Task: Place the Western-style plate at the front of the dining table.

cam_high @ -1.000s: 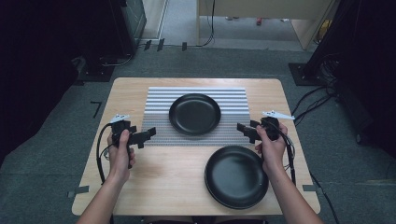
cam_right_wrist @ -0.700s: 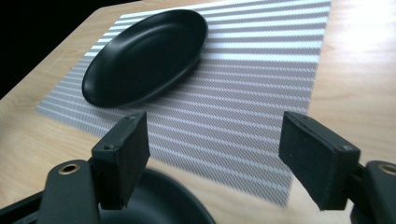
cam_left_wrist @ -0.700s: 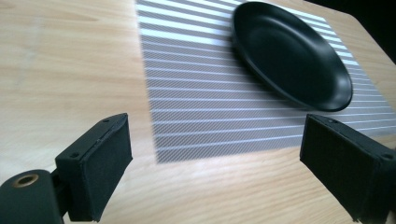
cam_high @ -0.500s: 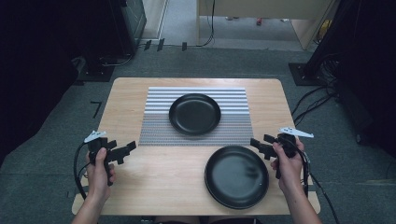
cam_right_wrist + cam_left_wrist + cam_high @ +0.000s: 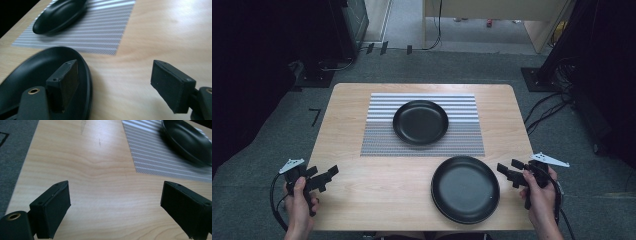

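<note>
In the left gripper view the far plate [image 5: 190,142] is cut off by the top and right edges and blurred; in the right gripper view the near plate [image 5: 37,82] runs off the bottom-left corner, partly behind one jaw. Counted from the high view: two black plates, one striped mat [image 5: 422,125], two tongs, one table [image 5: 377,195]. The far plate [image 5: 420,121] sits on the mat; the near plate [image 5: 465,188] lies on bare wood at the table's front right. The left tongs [image 5: 324,178] hover over the front-left corner, spread and empty — well apart from both plates; the right tongs [image 5: 507,171] are spread too, holding nothing, just beside the near plate's right rim.
</note>
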`<state>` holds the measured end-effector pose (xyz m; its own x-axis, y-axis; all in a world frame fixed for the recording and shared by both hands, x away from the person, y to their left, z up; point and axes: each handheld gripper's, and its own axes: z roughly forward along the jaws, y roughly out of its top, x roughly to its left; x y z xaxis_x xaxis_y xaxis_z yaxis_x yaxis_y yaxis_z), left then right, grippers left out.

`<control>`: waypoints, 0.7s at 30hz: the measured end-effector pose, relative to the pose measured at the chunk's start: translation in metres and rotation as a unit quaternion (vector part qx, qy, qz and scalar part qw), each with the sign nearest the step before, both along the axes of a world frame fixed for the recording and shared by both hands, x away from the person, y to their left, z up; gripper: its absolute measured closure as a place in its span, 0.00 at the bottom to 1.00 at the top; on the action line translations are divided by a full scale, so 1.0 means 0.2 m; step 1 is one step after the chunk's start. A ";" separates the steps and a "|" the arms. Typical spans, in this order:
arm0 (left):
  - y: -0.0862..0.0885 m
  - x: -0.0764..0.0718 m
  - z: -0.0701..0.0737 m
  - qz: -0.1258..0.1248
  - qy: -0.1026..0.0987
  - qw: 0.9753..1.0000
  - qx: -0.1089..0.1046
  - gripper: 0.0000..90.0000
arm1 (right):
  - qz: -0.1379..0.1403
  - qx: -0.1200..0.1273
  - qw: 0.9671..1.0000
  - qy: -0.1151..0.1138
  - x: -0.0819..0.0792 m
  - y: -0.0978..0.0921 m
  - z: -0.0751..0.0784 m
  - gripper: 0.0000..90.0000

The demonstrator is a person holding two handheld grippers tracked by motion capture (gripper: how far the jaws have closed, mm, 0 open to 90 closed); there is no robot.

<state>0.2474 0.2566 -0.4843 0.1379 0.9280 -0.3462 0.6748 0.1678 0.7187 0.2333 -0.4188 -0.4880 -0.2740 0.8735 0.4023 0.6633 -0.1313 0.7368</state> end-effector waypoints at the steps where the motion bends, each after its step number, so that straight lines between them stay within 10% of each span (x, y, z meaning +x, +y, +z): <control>1: 0.01 -0.01 -0.01 0.000 0.002 1.000 0.002 0.10 | -0.003 0.000 1.000 0.001 -0.02 -0.02 -0.01 0.25; 9: 0.02 -0.06 -0.10 0.017 0.012 0.998 0.059 0.10 | -0.021 0.005 1.000 0.016 -0.13 -0.11 -0.11 0.24; 21: 0.01 -0.10 -0.14 0.000 0.015 0.994 0.109 0.10 | -0.036 -0.053 0.998 0.018 -0.22 -0.13 -0.17 0.25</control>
<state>0.2270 0.2591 -0.5124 0.1302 0.9814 -0.1409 0.6958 0.0108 0.7182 0.1897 -0.4455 -0.5219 -0.1968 0.9283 0.3156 0.6815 -0.1019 0.7247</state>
